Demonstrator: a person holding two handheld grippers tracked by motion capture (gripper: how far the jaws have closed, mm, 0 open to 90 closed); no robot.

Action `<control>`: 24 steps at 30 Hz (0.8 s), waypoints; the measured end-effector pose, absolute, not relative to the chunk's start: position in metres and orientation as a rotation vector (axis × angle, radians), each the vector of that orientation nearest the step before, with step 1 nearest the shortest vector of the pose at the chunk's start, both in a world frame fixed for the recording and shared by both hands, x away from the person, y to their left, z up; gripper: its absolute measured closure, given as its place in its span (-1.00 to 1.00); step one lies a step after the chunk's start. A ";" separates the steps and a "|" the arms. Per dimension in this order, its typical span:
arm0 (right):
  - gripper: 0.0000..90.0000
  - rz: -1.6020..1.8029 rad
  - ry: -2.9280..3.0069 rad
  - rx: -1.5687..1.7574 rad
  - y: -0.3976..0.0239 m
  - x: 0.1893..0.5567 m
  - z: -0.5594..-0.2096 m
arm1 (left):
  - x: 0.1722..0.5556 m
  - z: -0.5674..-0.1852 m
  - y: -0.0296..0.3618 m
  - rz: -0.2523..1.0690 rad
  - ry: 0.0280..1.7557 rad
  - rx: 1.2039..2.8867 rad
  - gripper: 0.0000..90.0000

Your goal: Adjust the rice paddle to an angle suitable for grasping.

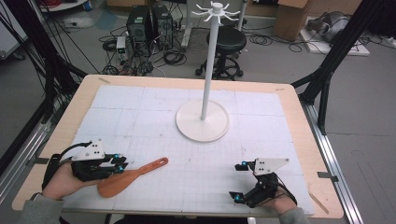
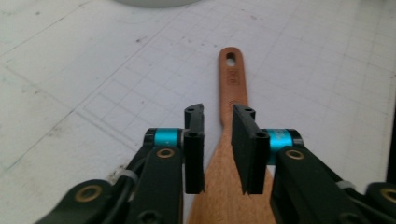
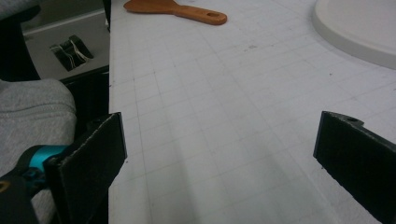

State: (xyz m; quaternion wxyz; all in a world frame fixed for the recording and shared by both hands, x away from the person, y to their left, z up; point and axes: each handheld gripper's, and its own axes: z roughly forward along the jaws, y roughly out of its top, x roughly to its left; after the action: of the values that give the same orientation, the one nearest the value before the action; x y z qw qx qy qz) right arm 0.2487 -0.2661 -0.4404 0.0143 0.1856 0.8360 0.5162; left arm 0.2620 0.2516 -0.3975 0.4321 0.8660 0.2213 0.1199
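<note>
Flat orange-brown wooden rice paddle [image 1: 130,176] lies on the white gridded mat [image 1: 154,121], lower left of the high view, blade toward the near edge, handle with its hanging hole pointing up-right at the white pole stand with a round base and hook crown [image 1: 208,70] in upper centre. Left gripper [image 1: 119,162] sits over the blade end; in the left gripper view its jaws stand a narrow gap apart, straddling the neck of the paddle [image 2: 232,121], pads not pressing on it, so nothing gripped. Likely lined up along the handle axis so a close would pinch the neck. Right gripper [image 1: 239,182] parked lower right, jaws wide apart and empty, resting on the mat clear of the work. The hole in the handle suggests hanging on a hook; that needs a firm grip near the neck first.
</note>
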 end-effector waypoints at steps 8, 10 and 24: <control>-0.97 1.599 2.590 0.579 -0.266 0.249 -0.440 | 0.261 -0.390 0.236 0.307 0.539 2.229 0.11; -0.97 1.597 2.593 0.584 -0.267 0.249 -0.440 | 0.261 -0.390 0.231 0.291 0.523 2.246 0.03; -0.97 1.606 2.594 0.580 -0.265 0.252 -0.440 | 0.275 -0.378 0.204 0.238 0.449 2.421 -0.56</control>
State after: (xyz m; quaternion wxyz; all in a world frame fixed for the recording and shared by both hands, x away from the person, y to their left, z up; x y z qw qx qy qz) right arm 0.2519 -0.2647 -0.4398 0.0182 0.1867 0.8351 0.5171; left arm 0.2755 0.2037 -0.3781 0.3279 0.9246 0.1714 0.0908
